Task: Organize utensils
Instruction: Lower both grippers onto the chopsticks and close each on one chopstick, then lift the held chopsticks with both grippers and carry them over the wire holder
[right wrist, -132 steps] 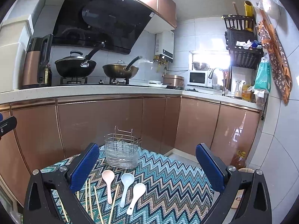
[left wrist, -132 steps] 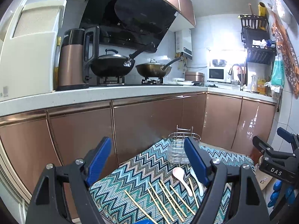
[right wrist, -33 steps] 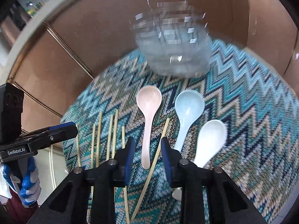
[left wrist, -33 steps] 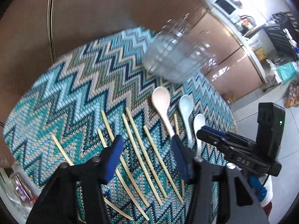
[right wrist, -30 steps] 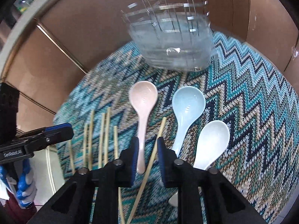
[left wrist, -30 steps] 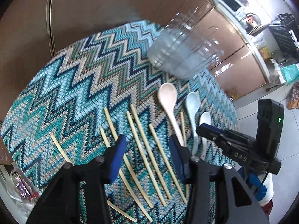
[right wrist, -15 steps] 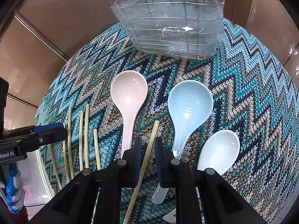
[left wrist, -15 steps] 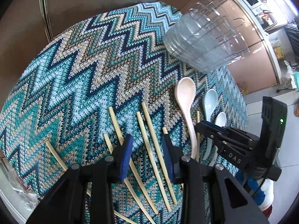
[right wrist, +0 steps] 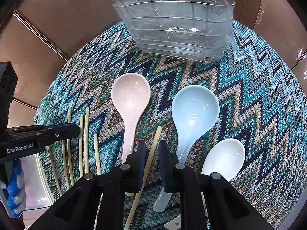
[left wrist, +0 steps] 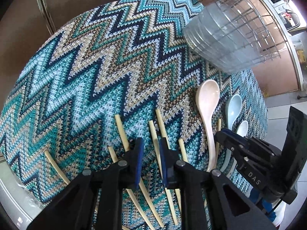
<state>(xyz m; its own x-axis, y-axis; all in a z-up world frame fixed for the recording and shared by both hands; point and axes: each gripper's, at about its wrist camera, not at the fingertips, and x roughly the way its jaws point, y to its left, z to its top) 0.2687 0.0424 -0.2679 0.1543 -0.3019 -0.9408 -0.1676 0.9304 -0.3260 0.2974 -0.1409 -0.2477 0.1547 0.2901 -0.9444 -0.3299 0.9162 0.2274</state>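
Bamboo chopsticks lie loose on the zigzag-knit cloth, none in the wire utensil holder yet, so sorting is at its first pick. Since a second ago both tools have dropped low over the cloth and their jaws have narrowed a lot.

Right gripper: blue pads nearly together, straddling the lone chopstick that lies between the pink spoon and the blue spoon. Slim gap on each side, so not clamped yet, about to pinch. White spoon sits near right, untouched.

Left gripper: pads close but apart, down over the left chopstick group, one stick running between them. Contact cannot be told.

Holder stands at the far edge of the cloth, well apart from both tools, looks empty.

Meaning: approach seems done and the grasp is closing on two sticks at once. Next likely squeeze, lift, carry to the holder. Risk: thin round sticks may roll or pivot in the pads, and the right stick lies just beside the pink spoon handle, so it could get nudged.
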